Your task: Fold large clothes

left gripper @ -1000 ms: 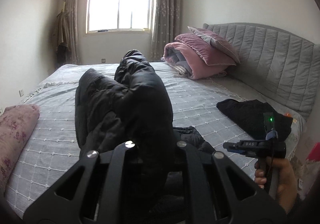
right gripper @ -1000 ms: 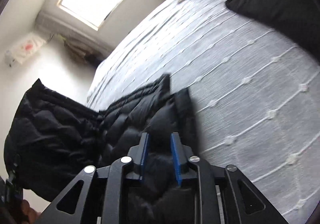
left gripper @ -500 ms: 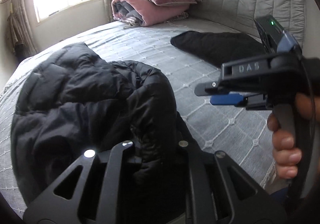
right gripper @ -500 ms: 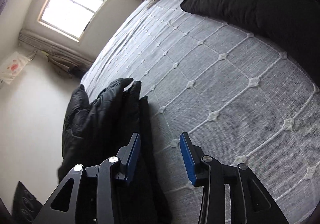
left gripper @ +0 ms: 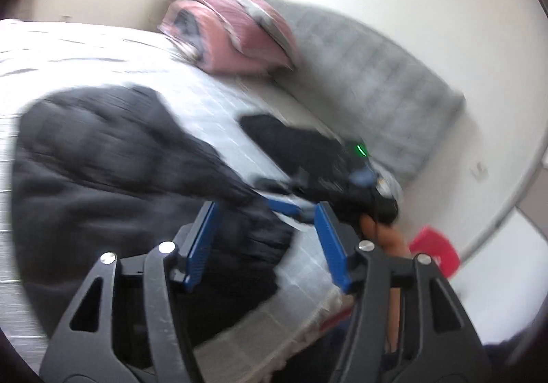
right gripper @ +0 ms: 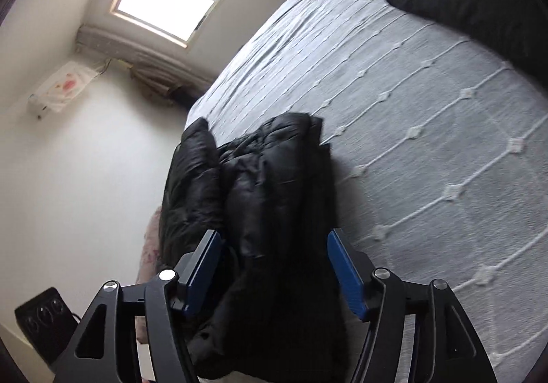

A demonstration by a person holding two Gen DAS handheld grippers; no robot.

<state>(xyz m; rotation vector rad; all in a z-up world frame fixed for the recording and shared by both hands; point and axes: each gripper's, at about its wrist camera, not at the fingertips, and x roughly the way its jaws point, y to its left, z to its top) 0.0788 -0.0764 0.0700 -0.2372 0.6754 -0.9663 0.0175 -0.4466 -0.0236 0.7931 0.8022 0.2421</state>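
The black puffer jacket [right gripper: 270, 211] lies bunched on the bed [right gripper: 428, 129]. Both jaws have just been opening: the left hand-held gripper [left gripper: 267, 239] stands apart with the jacket's edge loose between its pads, and the right hand-held gripper [right gripper: 274, 266] gapes around the jacket's near end, gripping nothing.

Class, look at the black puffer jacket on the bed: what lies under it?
The black puffer jacket lies on the grey bedspread. Whatever sits beneath its folds is covered.
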